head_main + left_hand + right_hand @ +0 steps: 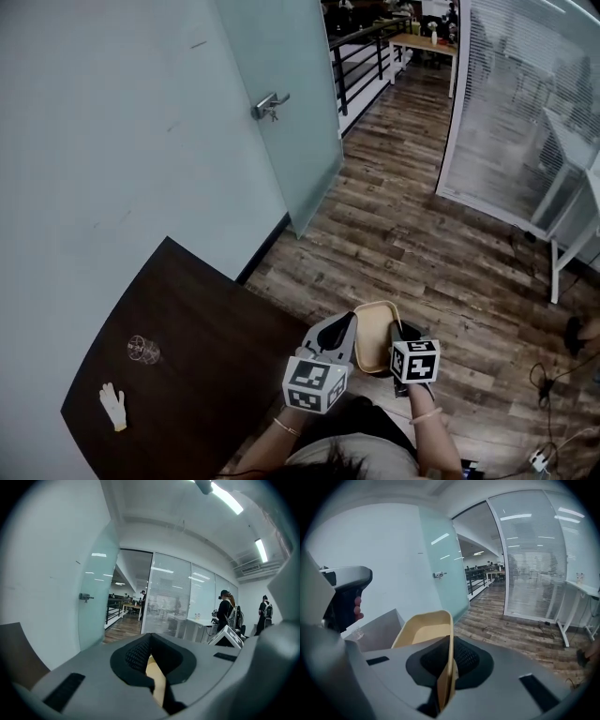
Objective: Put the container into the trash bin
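A tan, shallow container [374, 339] hangs above the wooden floor just past the table's edge, held between both grippers. My left gripper [349, 330] is shut on its left rim, and in the left gripper view a strip of the tan rim [157, 680] shows pinched in the jaws. My right gripper [397, 336] is shut on the right wall. In the right gripper view the container [424, 629] stretches ahead of the jaws, with its wall between the pads. No trash bin shows in any view.
A dark table [197, 375] at the left carries a glass [143, 350] and a white glove [113, 406]. Ahead stand a frosted glass door [286, 103] with a handle, a railing, and white desks [572, 159] at the right. Two people [226, 613] stand farther off.
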